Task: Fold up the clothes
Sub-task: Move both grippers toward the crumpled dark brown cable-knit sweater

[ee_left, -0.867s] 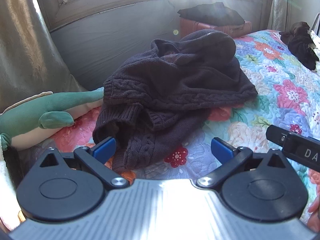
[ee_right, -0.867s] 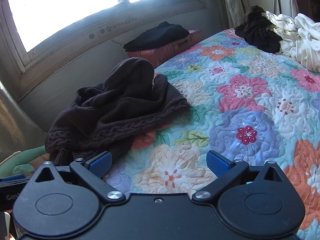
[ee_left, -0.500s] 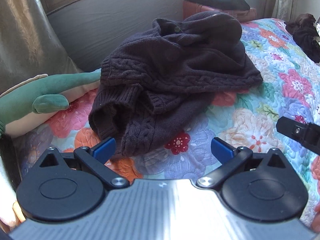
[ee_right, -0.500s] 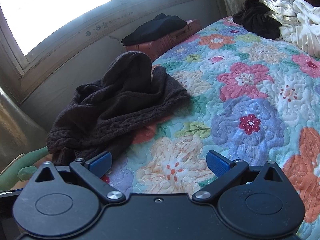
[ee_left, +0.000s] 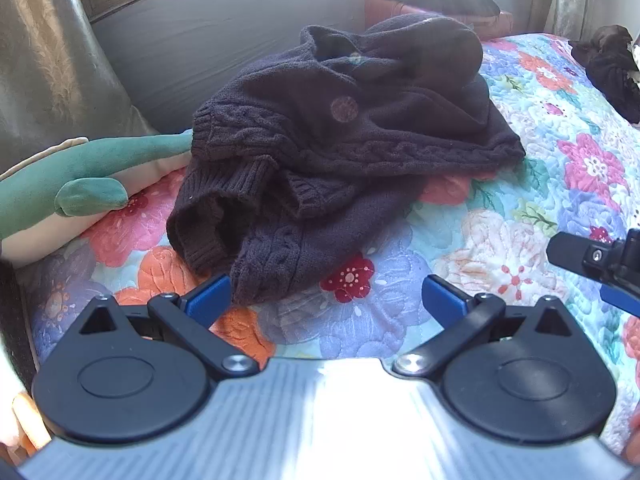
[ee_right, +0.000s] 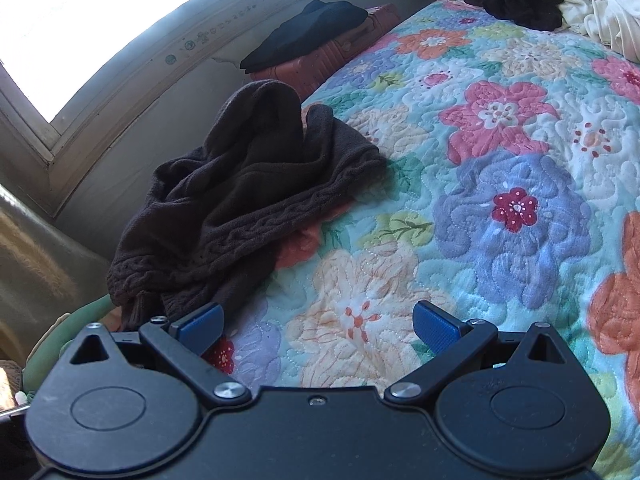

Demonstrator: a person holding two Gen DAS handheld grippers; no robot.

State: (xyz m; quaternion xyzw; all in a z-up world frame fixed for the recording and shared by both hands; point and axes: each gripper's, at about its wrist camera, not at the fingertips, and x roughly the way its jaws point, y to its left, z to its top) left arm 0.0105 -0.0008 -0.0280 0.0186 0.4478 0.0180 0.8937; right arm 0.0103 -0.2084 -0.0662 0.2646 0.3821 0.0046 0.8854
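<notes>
Both grippers spread; sweater (ee_left: 340,152) crumpled, ungrasped.

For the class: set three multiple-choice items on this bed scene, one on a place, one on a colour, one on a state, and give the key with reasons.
1. Where does the green plush toy lie relative to the dark brown cable-knit sweater in the left wrist view?
A. to its left
B. on top of it
C. to its right

2. What colour are the pads on the left gripper fingers?
A. red
B. blue
C. yellow

3. In what state is the sweater on the floral quilt?
A. neatly folded
B. crumpled in a heap
C. hanging up

Key: 1 A, the toy's tail meets the sweater's left edge. 2 B, both pads show blue. 3 B, it lies bunched with a sleeve cuff open, and the right gripper stands open, holding nothing.
</notes>
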